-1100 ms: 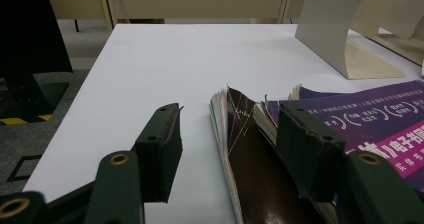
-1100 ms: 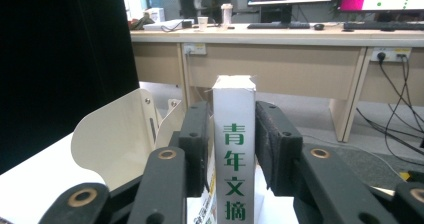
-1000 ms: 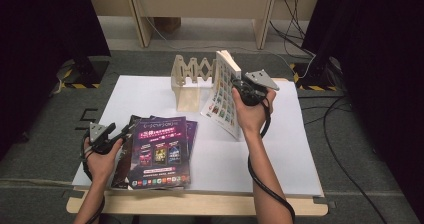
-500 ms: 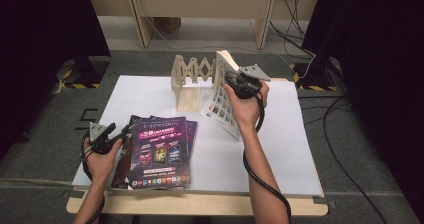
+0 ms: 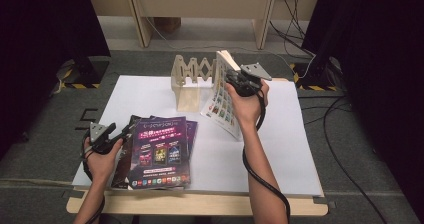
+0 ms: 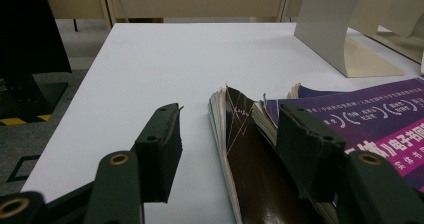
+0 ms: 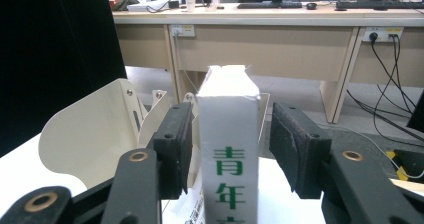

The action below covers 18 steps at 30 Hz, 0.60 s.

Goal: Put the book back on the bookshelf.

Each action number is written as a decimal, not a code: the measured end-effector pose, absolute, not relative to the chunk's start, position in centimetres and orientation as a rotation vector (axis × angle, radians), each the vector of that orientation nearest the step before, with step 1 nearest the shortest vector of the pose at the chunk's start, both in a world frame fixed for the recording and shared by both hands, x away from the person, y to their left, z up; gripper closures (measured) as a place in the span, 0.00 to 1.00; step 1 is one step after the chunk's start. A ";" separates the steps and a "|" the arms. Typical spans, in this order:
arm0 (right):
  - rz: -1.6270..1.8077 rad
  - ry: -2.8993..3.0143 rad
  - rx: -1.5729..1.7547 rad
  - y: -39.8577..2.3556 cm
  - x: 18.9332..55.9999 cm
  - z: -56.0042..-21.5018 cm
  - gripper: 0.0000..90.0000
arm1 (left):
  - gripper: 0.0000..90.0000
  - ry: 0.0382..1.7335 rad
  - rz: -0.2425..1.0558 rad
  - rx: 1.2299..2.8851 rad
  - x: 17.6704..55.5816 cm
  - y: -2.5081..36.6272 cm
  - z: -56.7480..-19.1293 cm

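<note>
the left gripper [image 5: 121,134] rests wide open at the near-left edge of the magazine stack [image 5: 159,151], pinching nothing. farther back, the right gripper [image 5: 231,77] has just been opening around the upright magazine [image 7: 229,149], which stands by the folding rack [image 5: 192,79]; there's a gap beside each pad. unsupported, it could sag or tip out. whether it actually sits in a slot is hidden.

White table [image 5: 295,149] w/ magazine stack [image 5: 159,153] & rack [image 5: 189,81].
</note>
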State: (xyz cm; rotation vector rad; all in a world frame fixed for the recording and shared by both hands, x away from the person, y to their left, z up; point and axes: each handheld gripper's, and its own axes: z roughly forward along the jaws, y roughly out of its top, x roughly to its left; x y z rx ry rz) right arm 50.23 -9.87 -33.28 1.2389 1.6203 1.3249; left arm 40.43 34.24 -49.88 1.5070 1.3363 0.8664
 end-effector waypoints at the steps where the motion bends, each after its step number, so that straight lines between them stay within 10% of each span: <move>1: 1.321 1.620 1.240 -9.8 50.3 -33.2 0.61 | 0.48 1.335 0.866 1.506 40.4 34.2 -49.9; 18: 1.229 1.688 1.304 -9.3 51.8 -33.0 0.82 | 0.47 1.336 0.863 1.509 40.5 34.2 -49.9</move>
